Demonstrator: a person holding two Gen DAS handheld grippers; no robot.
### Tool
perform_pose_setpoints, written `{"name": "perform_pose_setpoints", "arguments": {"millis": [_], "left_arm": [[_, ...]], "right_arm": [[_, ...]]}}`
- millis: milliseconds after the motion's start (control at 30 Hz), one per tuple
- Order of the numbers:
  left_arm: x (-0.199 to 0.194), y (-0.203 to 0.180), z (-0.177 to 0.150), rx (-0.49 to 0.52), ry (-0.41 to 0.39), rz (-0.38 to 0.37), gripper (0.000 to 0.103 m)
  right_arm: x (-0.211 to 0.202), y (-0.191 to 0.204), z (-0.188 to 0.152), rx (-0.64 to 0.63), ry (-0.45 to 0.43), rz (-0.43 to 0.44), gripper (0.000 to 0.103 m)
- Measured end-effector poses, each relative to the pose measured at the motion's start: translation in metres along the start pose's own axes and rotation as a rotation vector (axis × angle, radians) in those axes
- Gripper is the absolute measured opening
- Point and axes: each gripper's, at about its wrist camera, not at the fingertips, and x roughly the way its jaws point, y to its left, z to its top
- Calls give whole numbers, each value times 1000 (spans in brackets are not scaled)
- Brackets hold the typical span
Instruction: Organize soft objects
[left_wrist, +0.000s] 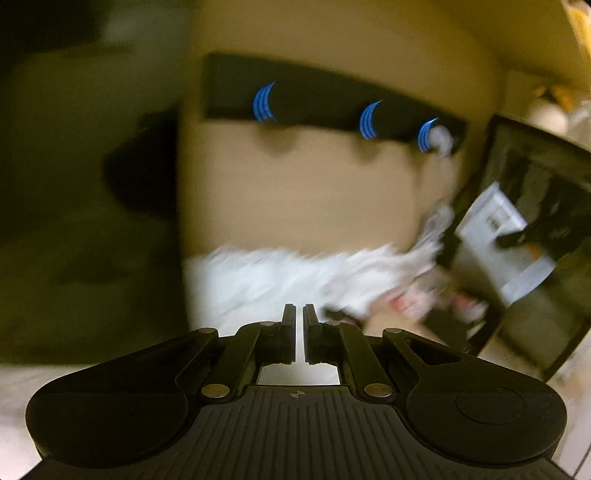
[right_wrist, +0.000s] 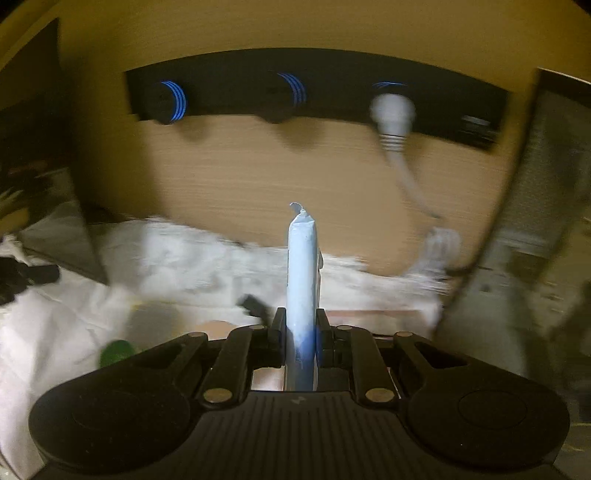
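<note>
My right gripper (right_wrist: 301, 314) is shut on a light blue soft packet (right_wrist: 302, 266), which stands upright between the jaws with its crimped top pointing at the wooden wall. My left gripper (left_wrist: 299, 310) is shut, with only a thin slit between the pads and nothing that I can make out in it. A heap of white crumpled soft material (left_wrist: 280, 277) lies just beyond the left fingertips, at the foot of the wall. The same white heap (right_wrist: 184, 251) spreads behind and to the left of the blue packet. Both views are blurred.
A black power strip with blue glowing rings (left_wrist: 314, 99) (right_wrist: 314, 88) is fixed on the wooden wall, with a white plug and cable (right_wrist: 393, 114) at its right end. A dark framed panel (left_wrist: 535, 221) leans at the right. A green object (right_wrist: 116, 352) lies at lower left.
</note>
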Motion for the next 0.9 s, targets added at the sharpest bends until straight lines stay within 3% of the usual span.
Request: {"name": "perform_pose_setpoints", "arguments": {"millis": [100,167,333,467,533,667,900], "left_arm": [[20,-34,11,50,-9,-25,9],[35,-42,7,46,31,-31,10],[42,-23,-31,-6,126,72,13],[14,23,-69,-71,134,262,13],[8,45,-87,-99,189,292,13],[22,70,-122,-124,314,311,14],[60,79,-151,-98,386,283,20]], "right_arm": [[-6,-24,-11,32,8,-20,14],[-5,-33,-21,65,18,1,14],[15,-20,-53,114,95,116,14],[47,13,-68,139,172,225,14],[61,31,-69,139,195,262,14],[78,68,-64,76,194,243,15],[72,78,-62,60,180,190,15]]}}
